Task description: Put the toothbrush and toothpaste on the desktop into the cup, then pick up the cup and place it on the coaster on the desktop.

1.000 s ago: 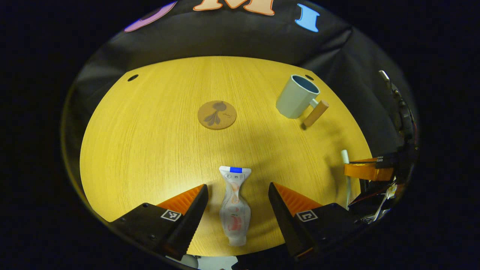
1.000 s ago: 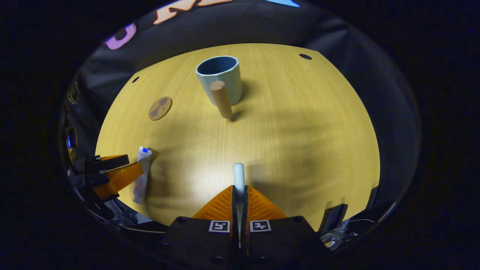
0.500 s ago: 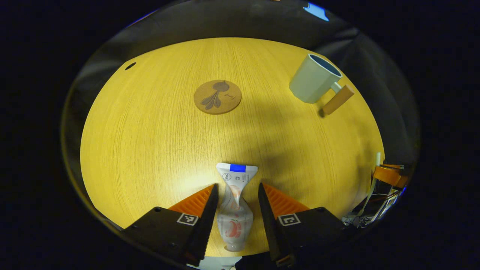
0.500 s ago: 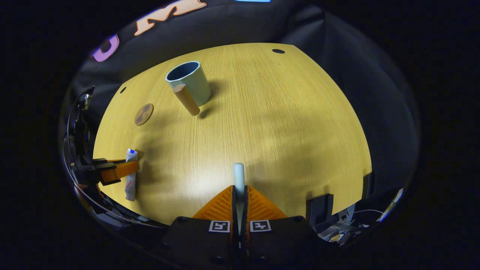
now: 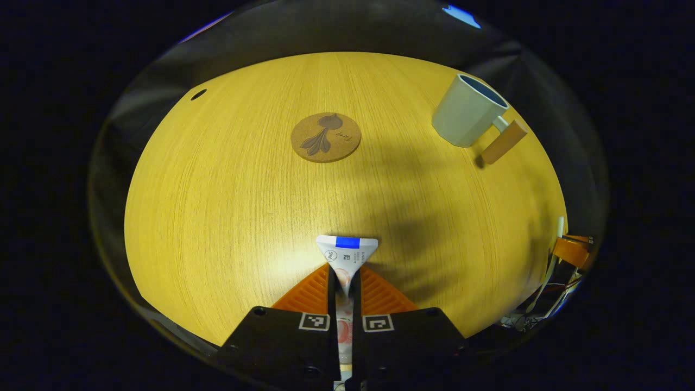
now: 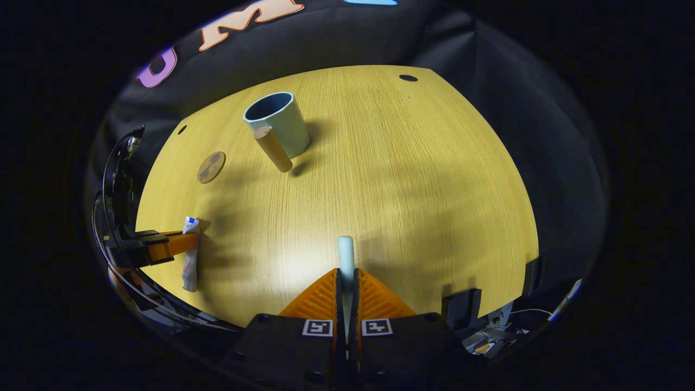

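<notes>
My left gripper (image 5: 343,277) is shut on the white toothpaste tube (image 5: 346,251), whose flat crimped end with a blue mark sticks out ahead of the fingers. My right gripper (image 6: 346,279) is shut on the pale toothbrush handle (image 6: 345,251), which points forward above the table. The pale blue cup (image 5: 468,111) with a wooden handle (image 5: 504,143) stands upright at the far right in the left gripper view, and at far left centre (image 6: 277,123) in the right gripper view. The round cork coaster (image 5: 326,137) lies in mid-table. The right gripper view shows the left gripper (image 6: 171,244) with the tube (image 6: 189,260).
The round yellow wooden table (image 5: 228,195) has small dark holes near its far edge (image 5: 198,94), (image 6: 408,78). Black cloth walls surround it. Cables and dark hardware sit past the table's near right edge (image 6: 488,326).
My left gripper's fingers closed from wide open onto the toothpaste tube. My right gripper kept its hold on the toothbrush and swung, so the cup shifted left in its view.
</notes>
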### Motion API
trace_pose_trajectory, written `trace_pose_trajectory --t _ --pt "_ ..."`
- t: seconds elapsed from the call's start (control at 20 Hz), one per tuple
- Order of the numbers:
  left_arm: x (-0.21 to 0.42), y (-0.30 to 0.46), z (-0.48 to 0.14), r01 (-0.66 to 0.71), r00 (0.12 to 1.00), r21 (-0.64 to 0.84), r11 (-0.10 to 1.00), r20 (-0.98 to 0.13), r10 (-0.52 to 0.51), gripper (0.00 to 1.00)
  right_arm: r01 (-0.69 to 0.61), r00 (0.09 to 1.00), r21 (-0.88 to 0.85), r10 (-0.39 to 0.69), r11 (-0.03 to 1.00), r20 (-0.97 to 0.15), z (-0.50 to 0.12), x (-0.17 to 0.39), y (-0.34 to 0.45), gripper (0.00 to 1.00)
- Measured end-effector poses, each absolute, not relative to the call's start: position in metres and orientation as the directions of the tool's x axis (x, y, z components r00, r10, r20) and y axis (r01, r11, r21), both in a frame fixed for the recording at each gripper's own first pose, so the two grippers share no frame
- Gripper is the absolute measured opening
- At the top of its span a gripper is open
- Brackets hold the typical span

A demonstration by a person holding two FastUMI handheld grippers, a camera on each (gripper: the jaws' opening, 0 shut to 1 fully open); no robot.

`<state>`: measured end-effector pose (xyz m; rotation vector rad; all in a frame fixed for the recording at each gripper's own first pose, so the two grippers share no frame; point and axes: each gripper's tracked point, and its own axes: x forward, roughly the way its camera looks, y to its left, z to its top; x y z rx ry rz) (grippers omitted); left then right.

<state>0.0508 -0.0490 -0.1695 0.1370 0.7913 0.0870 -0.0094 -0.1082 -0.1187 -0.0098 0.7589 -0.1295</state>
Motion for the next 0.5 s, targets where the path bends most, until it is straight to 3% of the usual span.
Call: trace_pose_trajectory --t 0.2,0.5 --pt "0.050 -0.053 -0.165 -0.056 0.739 0.060 0.997 -0.668 0.082 0.04 0.121 0.751 -0.050 -0.124 0.991 -0.649 -0.106 0.004 -0.107 0.05" --pt "0.034 -0.056 -0.124 -0.084 0.846 -0.067 0.994 -0.532 0.036 0.02 0.157 0.879 0.031 -0.126 0.987 -0.459 -0.043 0.039 -0.105 0.05"
